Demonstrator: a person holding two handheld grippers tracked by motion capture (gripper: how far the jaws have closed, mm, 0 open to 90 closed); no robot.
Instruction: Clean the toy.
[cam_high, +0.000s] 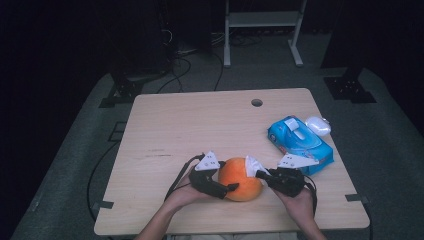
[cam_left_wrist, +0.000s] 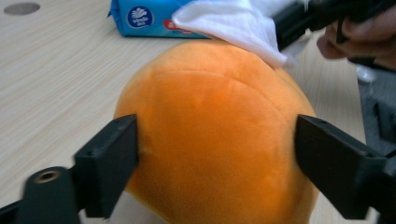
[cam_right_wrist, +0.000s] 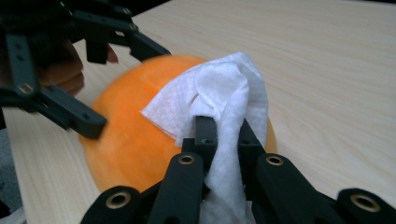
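An orange plush ball (cam_high: 241, 178) sits on the wooden table (cam_high: 200, 125) near its front edge. My left gripper (cam_high: 227, 181) straddles it from the left, jaws spread wide, and in the left gripper view both pads (cam_left_wrist: 114, 158) press against the sides of the ball (cam_left_wrist: 215, 140). My right gripper (cam_right_wrist: 226, 135) comes in from the right, shut on a crumpled white wipe (cam_right_wrist: 219, 88). The wipe (cam_high: 251, 165) lies against the upper right of the ball (cam_right_wrist: 126, 135). A person's hands hold both grippers.
A blue pack of wipes (cam_high: 300, 144) lies at the right of the table, with a small white object (cam_high: 318, 125) beside it at the edge. A round hole (cam_high: 256, 102) sits near the far edge. A metal frame (cam_high: 262, 20) and cables are on the floor behind.
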